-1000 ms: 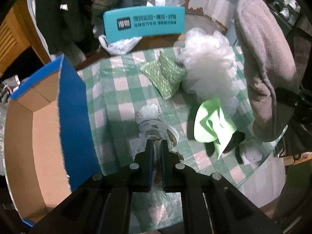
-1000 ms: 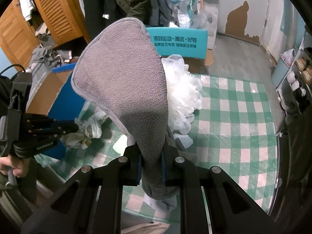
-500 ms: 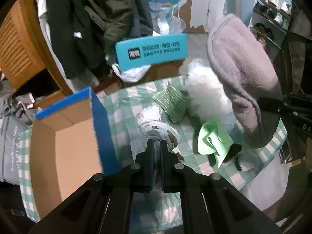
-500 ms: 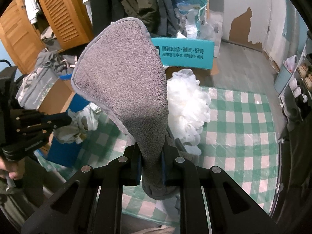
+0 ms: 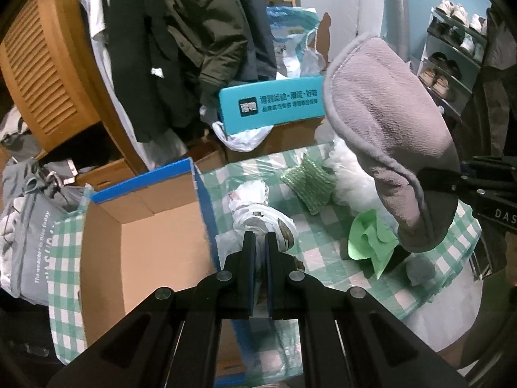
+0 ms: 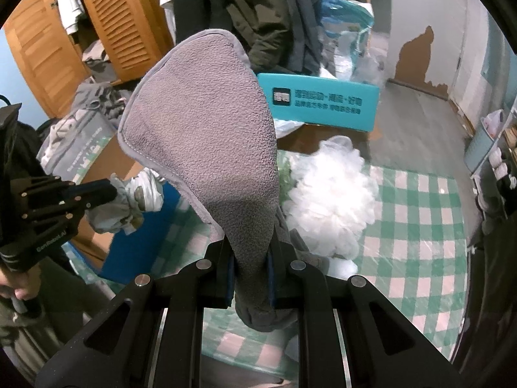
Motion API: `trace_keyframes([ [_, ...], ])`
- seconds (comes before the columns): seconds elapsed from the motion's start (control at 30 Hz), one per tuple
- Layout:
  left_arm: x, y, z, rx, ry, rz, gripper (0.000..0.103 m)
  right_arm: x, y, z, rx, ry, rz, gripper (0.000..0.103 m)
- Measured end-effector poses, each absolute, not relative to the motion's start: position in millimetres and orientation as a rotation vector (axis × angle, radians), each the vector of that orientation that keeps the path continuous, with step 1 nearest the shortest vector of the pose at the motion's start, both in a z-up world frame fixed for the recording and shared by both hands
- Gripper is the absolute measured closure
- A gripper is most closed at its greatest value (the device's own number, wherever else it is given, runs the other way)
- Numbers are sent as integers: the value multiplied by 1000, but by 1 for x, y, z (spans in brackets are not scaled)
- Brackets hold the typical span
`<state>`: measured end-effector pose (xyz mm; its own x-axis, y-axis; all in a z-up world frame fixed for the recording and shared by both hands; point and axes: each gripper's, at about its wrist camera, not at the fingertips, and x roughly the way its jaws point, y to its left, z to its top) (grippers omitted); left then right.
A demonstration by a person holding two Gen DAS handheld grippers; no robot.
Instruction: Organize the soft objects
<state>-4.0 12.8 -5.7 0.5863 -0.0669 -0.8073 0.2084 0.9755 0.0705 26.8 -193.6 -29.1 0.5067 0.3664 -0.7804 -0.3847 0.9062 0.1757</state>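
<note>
In our left gripper (image 5: 258, 245), pointing steeply down, the jaws are closed on a crumpled white cloth (image 5: 258, 213). It looks light and limp, so a pinch on one bunched fold seems enough. It hangs just beside the open cardboard box (image 5: 145, 236). Our right gripper (image 6: 250, 258), also tilted down, is clamped on the lower end of a grey fleece mitt (image 6: 206, 142); it seems soft, yet it stands up by itself. Farther on the checked table (image 6: 420, 226) lie a green cloth (image 5: 371, 239), a green sponge (image 5: 308, 184) and a white mesh pouf (image 6: 329, 190).
</note>
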Motion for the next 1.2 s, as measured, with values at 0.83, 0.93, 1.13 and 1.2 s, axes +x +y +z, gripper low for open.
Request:
trace_keyframes([
  [0.83,2,48,-46,34,1072,-203,69,43,-143,-34,-28,974,502,90],
  [0.93,2,38,-57,44,1108,-223,50,42,-149,-35,-18,977,495,90],
  [1.13,2,11,-76,147,1156,-251,37,41,-165,-40,10,992,474,90],
  [1.2,2,2,-83,188,1169,-254,36,40,-171,-41,17,992,469,90],
])
